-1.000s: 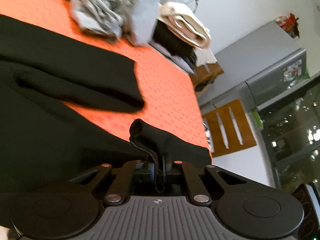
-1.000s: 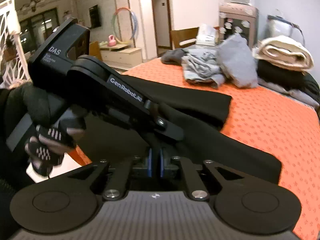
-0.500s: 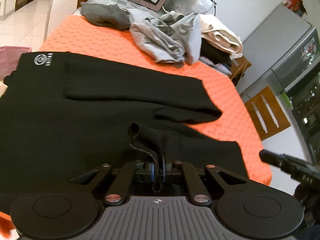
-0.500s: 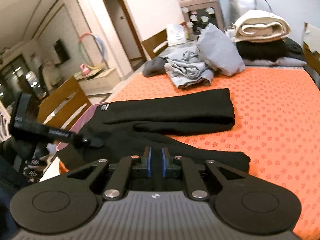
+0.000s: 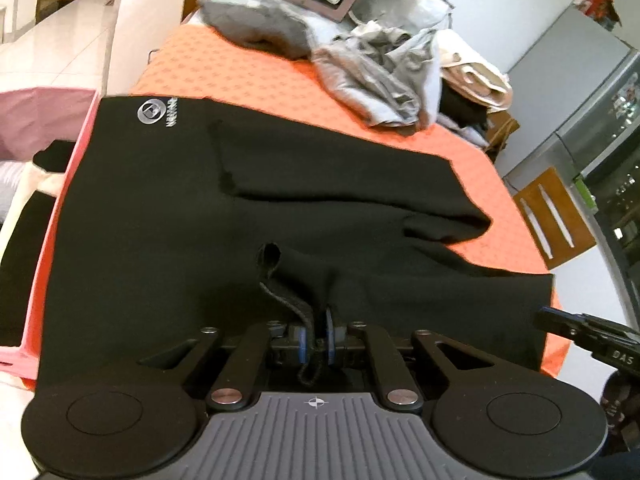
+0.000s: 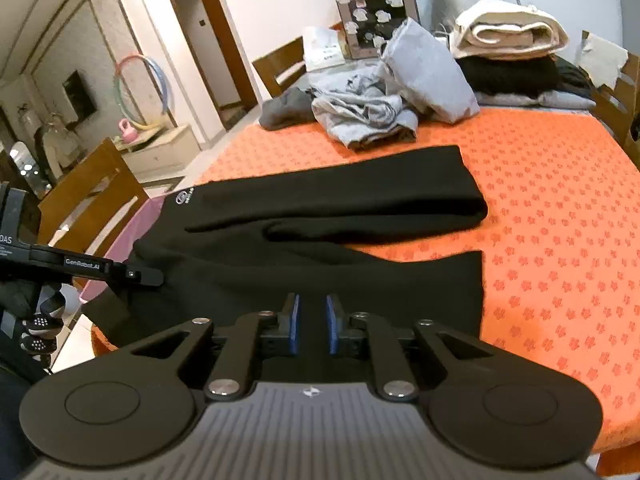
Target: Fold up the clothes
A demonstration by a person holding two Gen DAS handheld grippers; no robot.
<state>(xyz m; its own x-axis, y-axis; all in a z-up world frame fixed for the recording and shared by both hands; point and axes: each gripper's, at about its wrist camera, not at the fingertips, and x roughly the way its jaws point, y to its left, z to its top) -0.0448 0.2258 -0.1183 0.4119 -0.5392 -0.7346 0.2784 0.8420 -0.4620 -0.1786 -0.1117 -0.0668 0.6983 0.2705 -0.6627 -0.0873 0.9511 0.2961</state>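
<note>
Opening jaws, black trousers (image 5: 200, 240) between

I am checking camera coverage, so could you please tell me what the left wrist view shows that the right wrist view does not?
Only the left wrist view shows the grey metal fridge and the black drawstring cord lying between the pads of the left hand-held gripper, whose jaws are opening.

Only the right wrist view shows the dark wooden doorway, the pastel hoop and the right hand-held gripper, opening with nothing between its pads.

Both show the black fleece trousers, orange patterned tablecloth and crumpled grey garments.
</note>
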